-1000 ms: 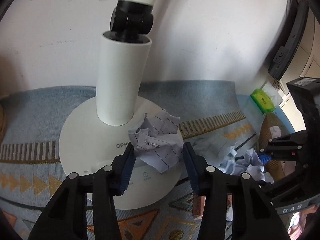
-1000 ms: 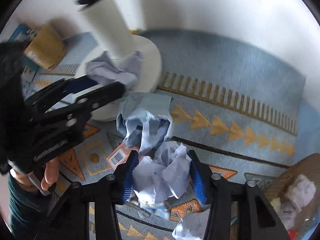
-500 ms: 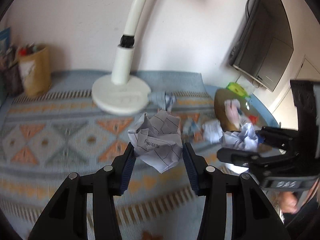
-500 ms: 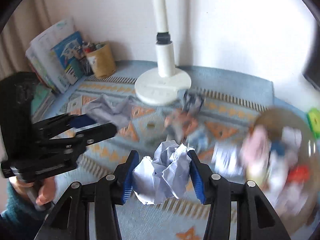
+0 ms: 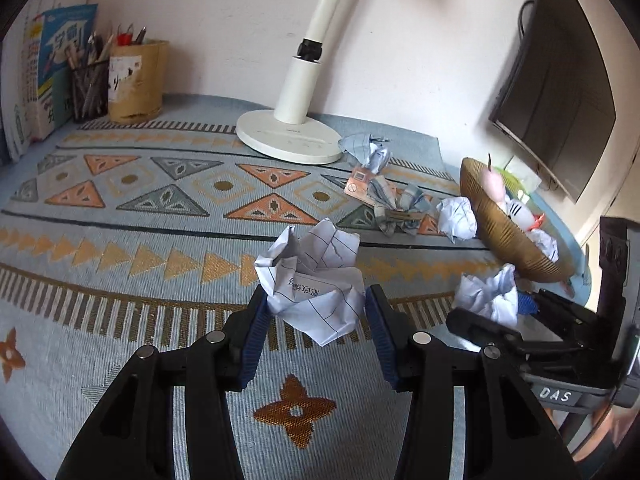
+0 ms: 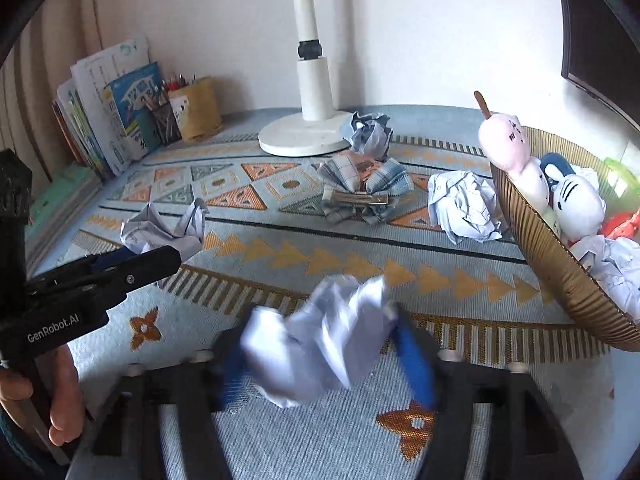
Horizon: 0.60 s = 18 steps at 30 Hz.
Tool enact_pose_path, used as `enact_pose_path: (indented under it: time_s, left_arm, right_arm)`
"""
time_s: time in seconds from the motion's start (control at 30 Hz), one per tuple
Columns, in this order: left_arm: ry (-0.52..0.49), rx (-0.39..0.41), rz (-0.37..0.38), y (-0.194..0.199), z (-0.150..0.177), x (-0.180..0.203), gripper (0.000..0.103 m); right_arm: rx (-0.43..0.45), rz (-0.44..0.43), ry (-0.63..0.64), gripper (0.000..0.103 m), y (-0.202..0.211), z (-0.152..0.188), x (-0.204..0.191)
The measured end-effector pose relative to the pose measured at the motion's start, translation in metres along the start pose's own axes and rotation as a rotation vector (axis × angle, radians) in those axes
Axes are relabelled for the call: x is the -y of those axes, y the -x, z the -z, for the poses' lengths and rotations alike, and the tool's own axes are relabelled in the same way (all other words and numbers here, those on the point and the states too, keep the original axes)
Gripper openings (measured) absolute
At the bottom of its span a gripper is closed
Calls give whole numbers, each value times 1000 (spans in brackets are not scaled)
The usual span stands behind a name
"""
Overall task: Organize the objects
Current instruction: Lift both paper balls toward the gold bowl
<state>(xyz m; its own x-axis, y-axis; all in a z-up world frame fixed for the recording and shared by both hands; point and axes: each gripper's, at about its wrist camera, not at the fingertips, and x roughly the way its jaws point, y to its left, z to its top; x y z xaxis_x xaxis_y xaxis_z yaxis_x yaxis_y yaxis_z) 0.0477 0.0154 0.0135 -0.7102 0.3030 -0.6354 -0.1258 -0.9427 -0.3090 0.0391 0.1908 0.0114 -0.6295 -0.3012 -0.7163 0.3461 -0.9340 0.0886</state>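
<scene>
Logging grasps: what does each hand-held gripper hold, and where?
Left hand-held gripper: lined paper ball, pinched at its sides. Right hand-held gripper: another paper ball, likewise.

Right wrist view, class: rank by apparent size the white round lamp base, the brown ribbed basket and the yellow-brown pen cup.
1. Brown ribbed basket, though it is nearest the camera and cut by the frame edge.
2. White round lamp base.
3. Yellow-brown pen cup, smallest, but also farthest.
</scene>
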Motion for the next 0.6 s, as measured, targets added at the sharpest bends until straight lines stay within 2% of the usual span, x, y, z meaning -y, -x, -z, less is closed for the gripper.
enact_pose_path:
  time_s: [0.13, 0.37, 0.6]
  left_arm:
    - [18, -6, -3, -2, 1, -2, 45]
    - [22, -5, 1, -1, 4, -3, 45]
    - [12, -20, -11, -3, 5, -1, 45]
  right_arm:
    - [-13, -54, 11, 81, 1, 2, -1]
    - [10, -59, -35, 81, 8, 5, 6]
    - [-41, -59, -17, 81, -3, 1, -1]
